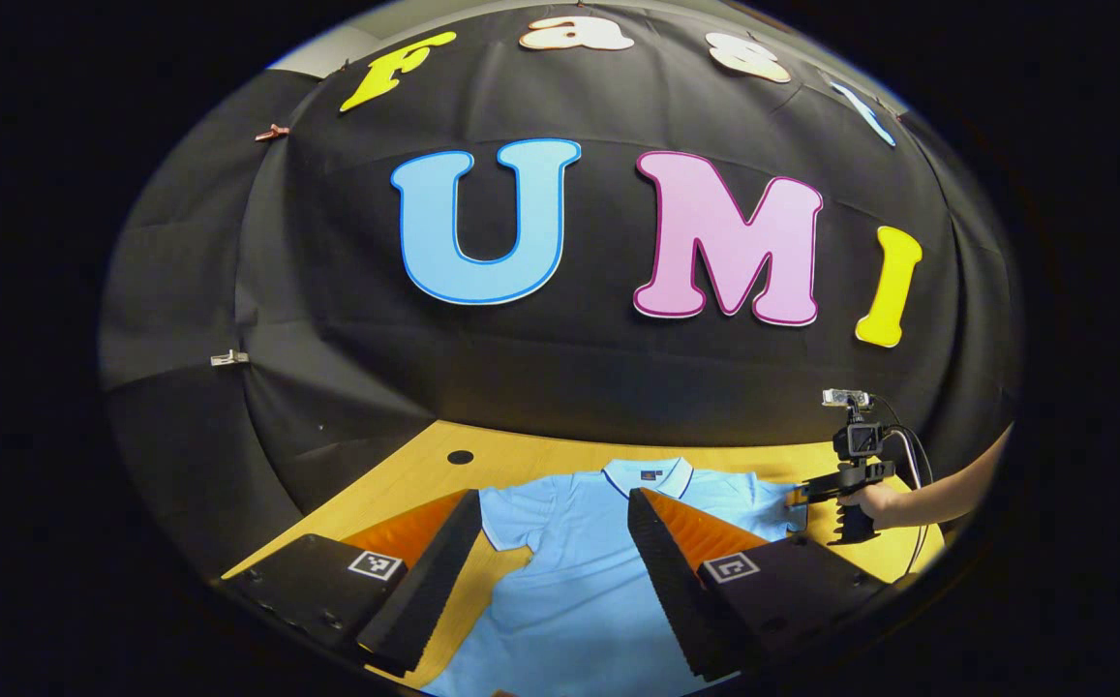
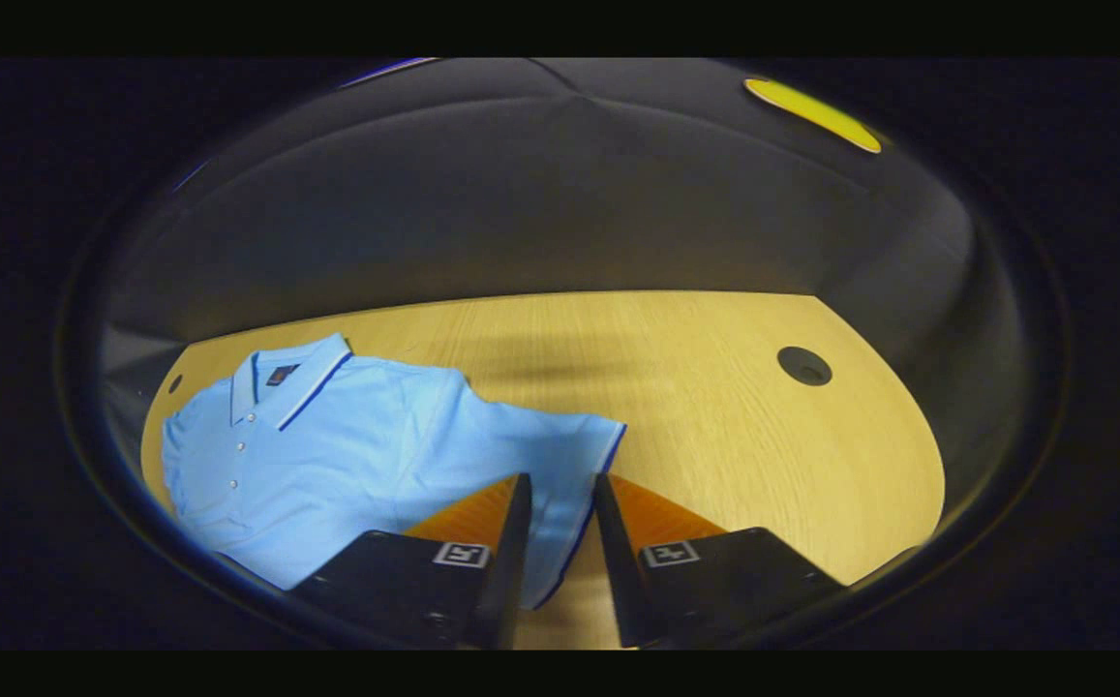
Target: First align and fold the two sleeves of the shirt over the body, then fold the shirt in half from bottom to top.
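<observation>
A light blue polo shirt (image 1: 569, 581) lies flat, front up, on the wooden table (image 1: 540, 455), collar (image 1: 651, 474) toward the booth wall. My left gripper (image 1: 552, 499) hovers open and wide over the chest, and one sleeve (image 1: 511, 513) shows beside its left finger. A hand (image 1: 884, 503) holds the right gripper (image 1: 802, 494) at the far sleeve's edge. In the right gripper view the shirt (image 2: 347, 436) spreads to the left, and its sleeve (image 2: 560, 436) lies between the fingers of my right gripper (image 2: 561, 479). Those fingers stand close together with a gap left.
A round cable hole (image 2: 803, 365) sits in the table (image 2: 714, 387) on bare wood to the right of the sleeve. The same kind of hole (image 1: 460, 456) shows near the back left corner. Black cloth walls close off the table's far sides.
</observation>
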Tool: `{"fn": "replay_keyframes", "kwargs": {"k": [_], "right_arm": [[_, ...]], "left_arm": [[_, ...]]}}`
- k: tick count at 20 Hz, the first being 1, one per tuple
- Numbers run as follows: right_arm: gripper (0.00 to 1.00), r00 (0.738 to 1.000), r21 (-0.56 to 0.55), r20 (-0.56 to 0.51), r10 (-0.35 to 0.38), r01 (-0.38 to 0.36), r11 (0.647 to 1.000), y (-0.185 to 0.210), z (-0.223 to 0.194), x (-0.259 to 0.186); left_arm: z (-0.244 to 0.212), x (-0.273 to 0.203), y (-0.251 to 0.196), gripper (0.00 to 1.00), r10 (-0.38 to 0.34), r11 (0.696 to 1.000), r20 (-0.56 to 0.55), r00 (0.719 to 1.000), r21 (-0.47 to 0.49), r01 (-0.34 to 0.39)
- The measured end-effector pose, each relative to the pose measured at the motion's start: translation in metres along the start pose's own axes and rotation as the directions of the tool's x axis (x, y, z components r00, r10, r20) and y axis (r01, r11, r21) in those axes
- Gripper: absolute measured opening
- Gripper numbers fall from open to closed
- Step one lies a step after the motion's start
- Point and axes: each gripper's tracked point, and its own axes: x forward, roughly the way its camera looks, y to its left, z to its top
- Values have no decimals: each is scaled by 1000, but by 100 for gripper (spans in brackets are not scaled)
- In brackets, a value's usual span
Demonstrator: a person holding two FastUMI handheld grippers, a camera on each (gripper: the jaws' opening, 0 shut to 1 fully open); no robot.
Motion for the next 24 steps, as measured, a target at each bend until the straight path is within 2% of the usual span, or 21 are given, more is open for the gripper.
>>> {"fn": "replay_keyframes", "kwargs": {"k": [2, 5, 6, 9, 10, 11, 13, 15, 16, 19, 21, 24], "right_arm": [[19, 1000, 8, -1, 4, -4, 1000, 1, 0, 0], [25, 1000, 29, 4, -3, 2, 1000, -1, 0, 2], [1, 1000, 30, 2, -8, 8, 1000, 1, 0, 1], [0, 1000, 42, 0, -20, 20, 999, 1, 2, -1], [6, 1000, 43, 5, -26, 26, 999, 2, 5, -2], [0, 999, 35, 23, -33, 32, 999, 3, 12, -7], [0, 996, -11, 71, -53, 53, 999, 6, 27, -19], [12, 994, -49, 93, -54, 58, 997, 21, 34, -32], [12, 993, -69, 108, -56, 63, 996, 29, 38, -36], [11, 990, -102, 138, -33, 48, 994, 66, 48, -47], [1, 987, -131, 159, -1, 22, 991, 97, 55, -53], [6, 986, -195, 156, 64, -33, 980, 149, 52, -61]], "left_arm": [[0, -2, -2, 97, -1, 1000, 3, 1000, -1, 1], [-8, -6, -6, 97, -15, 1000, 0, 1000, -7, 15], [-11, -6, -5, 97, -21, 1000, -7, 1000, -5, 21], [-17, -13, -2, 97, -33, 999, -18, 999, -2, 33], [-19, -14, 1, 97, -35, 999, -20, 999, -1, 35], [-21, -14, 4, 97, -35, 999, -23, 999, 0, 35], [-25, -16, 11, 97, -35, 999, -29, 999, -6, 35], [-27, -17, 18, 97, -39, 999, -28, 999, -22, 39], [-27, -18, 22, 97, -39, 999, -29, 999, -29, 38], [-30, -22, 30, 97, -47, 998, -29, 998, -39, 46], [-35, -23, 40, 97, -51, 998, -36, 998, -44, 50], [-41, -22, 52, 97, -59, 996, -41, 997, -70, 56]]}}
